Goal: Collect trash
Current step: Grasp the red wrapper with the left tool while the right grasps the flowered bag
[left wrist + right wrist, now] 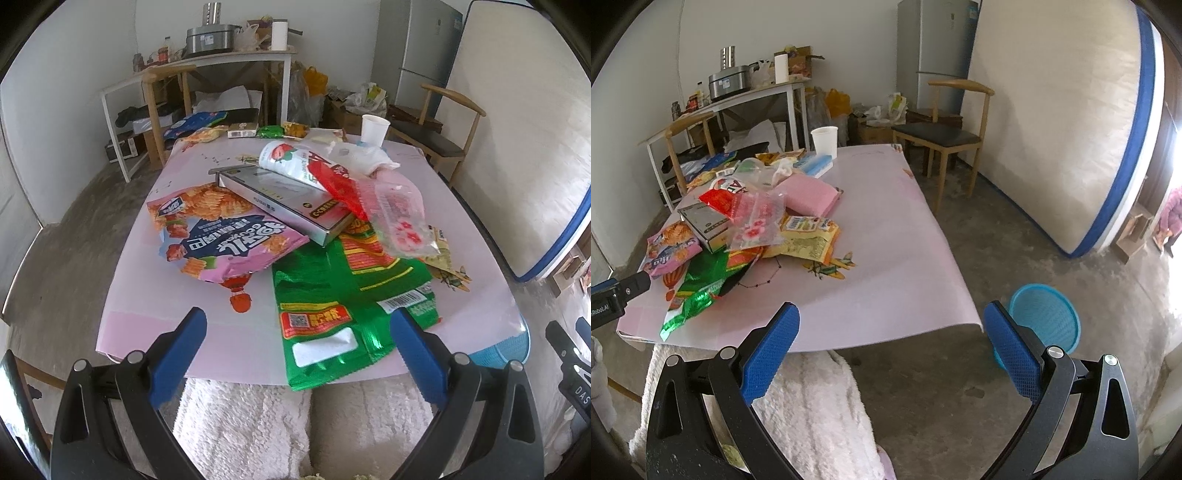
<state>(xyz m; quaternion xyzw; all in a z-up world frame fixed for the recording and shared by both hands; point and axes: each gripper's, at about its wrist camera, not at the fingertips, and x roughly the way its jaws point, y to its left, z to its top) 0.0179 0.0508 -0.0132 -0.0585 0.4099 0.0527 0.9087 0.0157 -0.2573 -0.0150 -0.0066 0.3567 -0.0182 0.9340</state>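
Grippers: we see left (298, 334) and right (891, 326) both spread wide, empty, near table (886, 236) edge; wrappers (332, 295) piled on table; bin (1043, 314) beside it.

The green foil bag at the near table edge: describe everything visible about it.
The green foil bag is shiny, crinkled and flattened, printed with red and yellow panels, a barcode and a white patch. It lies flat on the pink table cover, its near end overhanging the table edge. The silver box, the pink snack bag and a clear wrapper overlap its far end. Neither claw touches it.
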